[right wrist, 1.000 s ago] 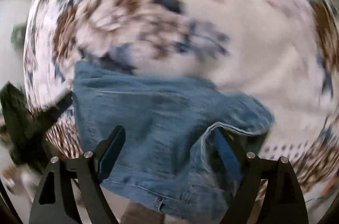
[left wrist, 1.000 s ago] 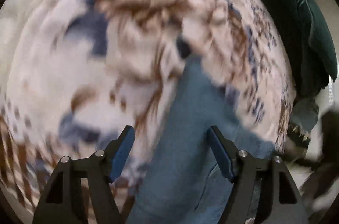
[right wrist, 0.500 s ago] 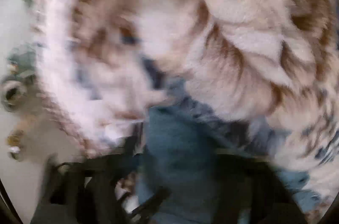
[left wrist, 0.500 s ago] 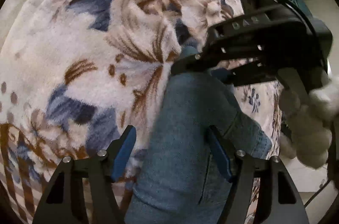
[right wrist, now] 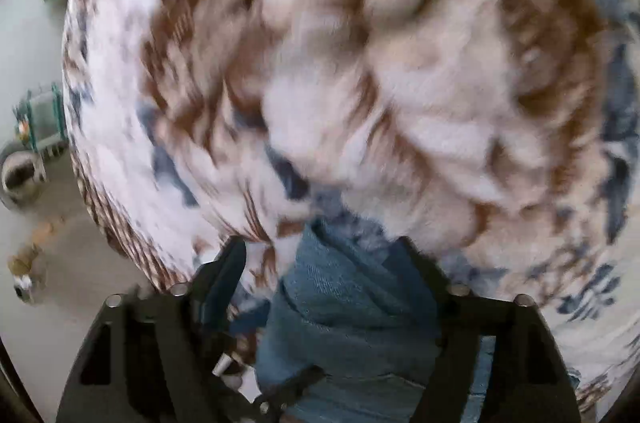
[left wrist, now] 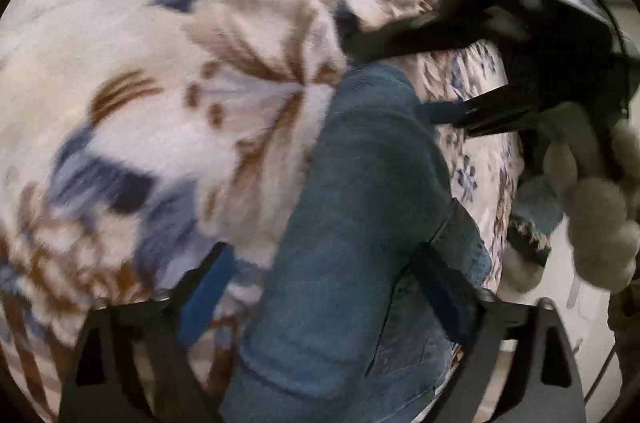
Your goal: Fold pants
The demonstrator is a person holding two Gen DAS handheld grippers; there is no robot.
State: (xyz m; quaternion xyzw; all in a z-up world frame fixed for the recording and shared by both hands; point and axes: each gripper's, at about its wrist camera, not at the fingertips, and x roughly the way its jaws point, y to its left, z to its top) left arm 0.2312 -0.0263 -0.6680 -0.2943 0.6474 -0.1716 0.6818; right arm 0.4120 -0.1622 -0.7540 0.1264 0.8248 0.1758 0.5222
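Observation:
Folded blue jeans (left wrist: 360, 207) lie as a narrow strip on a floral fleece blanket (left wrist: 160, 103). My left gripper (left wrist: 324, 283) straddles the near part of the strip. Its jaws are opening; the left pad (left wrist: 208, 287) stands clear of the denim. My right gripper (left wrist: 400, 79) reaches in from the right and straddles the strip's far end. In the right wrist view the jeans (right wrist: 352, 323) bunch between my right gripper's (right wrist: 324, 259) opening jaws, and its left finger (right wrist: 228, 263) is off the cloth. Both views are blurred.
A hand in a fuzzy white sleeve (left wrist: 592, 215) holds the right gripper. The blanket's edge (right wrist: 92, 191) drops to a grey floor with a green cart (right wrist: 40, 119) and small items. A teal cloth (left wrist: 536, 199) lies beyond the bed's right edge.
The right gripper swung from the wide denim to the strip's far end, closed there, and now stands wider. The left gripper's jaws have spread; it stayed in place.

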